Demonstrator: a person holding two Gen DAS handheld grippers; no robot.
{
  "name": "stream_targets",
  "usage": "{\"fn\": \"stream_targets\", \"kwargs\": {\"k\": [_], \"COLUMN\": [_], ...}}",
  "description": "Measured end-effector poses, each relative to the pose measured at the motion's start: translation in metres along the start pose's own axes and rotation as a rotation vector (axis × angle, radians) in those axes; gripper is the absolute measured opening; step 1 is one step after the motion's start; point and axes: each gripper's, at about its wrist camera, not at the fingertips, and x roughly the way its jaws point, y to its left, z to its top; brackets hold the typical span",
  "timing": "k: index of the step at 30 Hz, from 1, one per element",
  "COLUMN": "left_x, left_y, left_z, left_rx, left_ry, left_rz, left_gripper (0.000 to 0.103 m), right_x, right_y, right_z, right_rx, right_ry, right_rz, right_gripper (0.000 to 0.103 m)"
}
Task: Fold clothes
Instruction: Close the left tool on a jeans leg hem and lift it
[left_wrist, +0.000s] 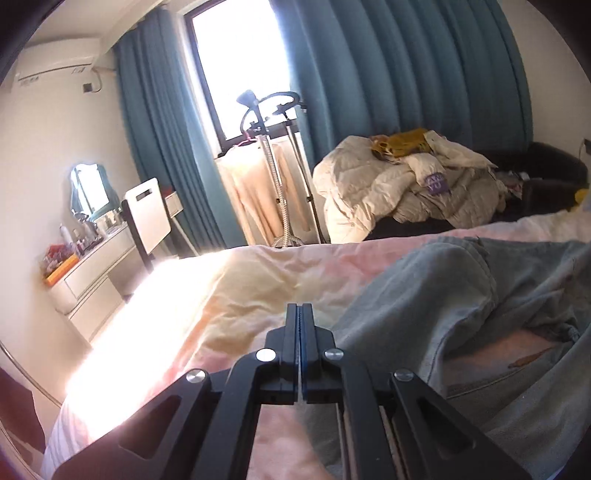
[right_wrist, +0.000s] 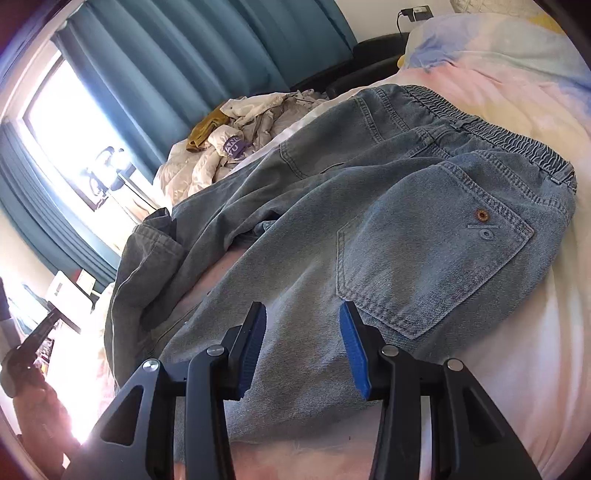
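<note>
Light-blue jeans (right_wrist: 388, 206) lie back-side up on the pastel duvet (right_wrist: 498, 85), waistband toward 1 o'clock. Right gripper (right_wrist: 303, 314) hovers over the seat, jaws wide, empty. Left gripper (left_wrist: 300, 310) is closed, pads together, nothing held.

The jeans (right_wrist: 388, 206) filling the middle of the right wrist view are faded light blue denim, with a copper rivet (right_wrist: 481, 215) on the back pocket. The bedcover (left_wrist: 258, 280) beneath is pastel pink, cream and pale blue in soft blotches. Teal curtains (left_wrist: 388, 74) hang across the top. The right gripper (right_wrist: 303, 347) is black with bright blue pads (right_wrist: 354, 354). A mustard-yellow cloth (left_wrist: 402, 142) lies on a cream quilt (left_wrist: 388, 188) at upper right.
</note>
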Motion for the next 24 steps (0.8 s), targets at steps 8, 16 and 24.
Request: {"fn": "stream_targets", "kwargs": {"k": [8, 16, 24], "left_x": [0.011, 0.011, 0.030], "left_y": [0.006, -0.067, -0.130], "left_z": [-0.030, -0.026, -0.025], "left_rx": [0.033, 0.195, 0.382], "left_ry": [0.065, 0.131, 0.176], "left_rz": [-0.158, -0.494, -0.499], "left_gripper": [0.000, 0.023, 0.061], "right_x": [-0.002, 0.010, 0.022], "right_y": [0.018, 0.022, 0.017], "right_z": [-0.008, -0.012, -0.014], "right_rx": [-0.057, -0.070, -0.037], "right_ry": [0.012, 0.045, 0.086], "right_rz": [-0.019, -0.035, -0.008], "right_gripper": [0.042, 0.042, 0.042]}}
